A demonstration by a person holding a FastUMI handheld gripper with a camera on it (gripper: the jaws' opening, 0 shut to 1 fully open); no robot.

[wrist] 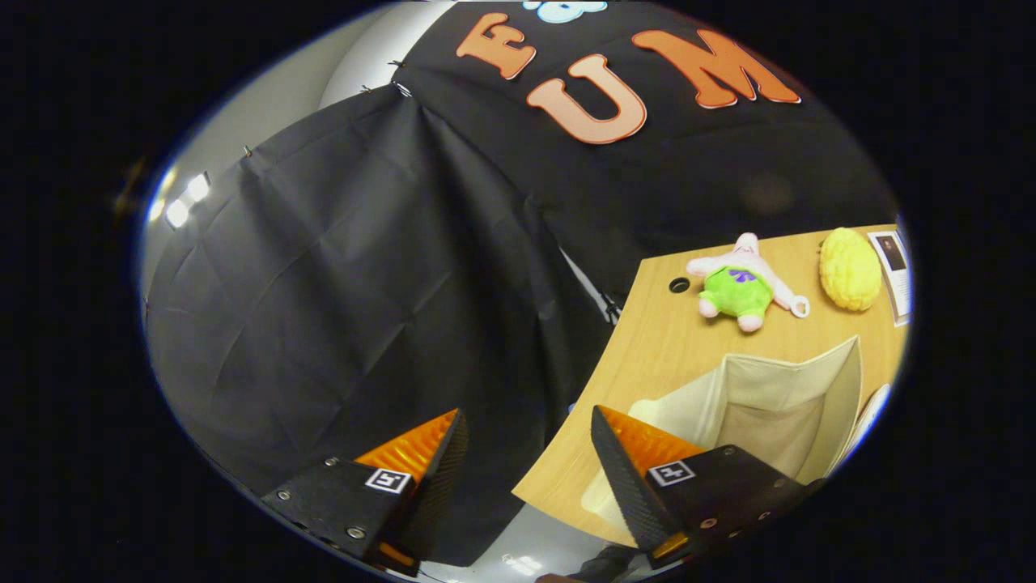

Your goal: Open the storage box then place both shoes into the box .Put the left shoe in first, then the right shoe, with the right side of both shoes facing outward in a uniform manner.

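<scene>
The gripper (526, 449) holds its two fingers wide apart with nothing between them, tilted over the corner of a wooden table (647, 340). The open storage box (769, 405), a beige fabric one, stands on the table just beyond the right finger, at about 2 o'clock from the fingertips. Farther at 1 o'clock lie a pink star plush toy (740, 283) and, beside it, a yellow bumpy toy (850, 269).
</scene>
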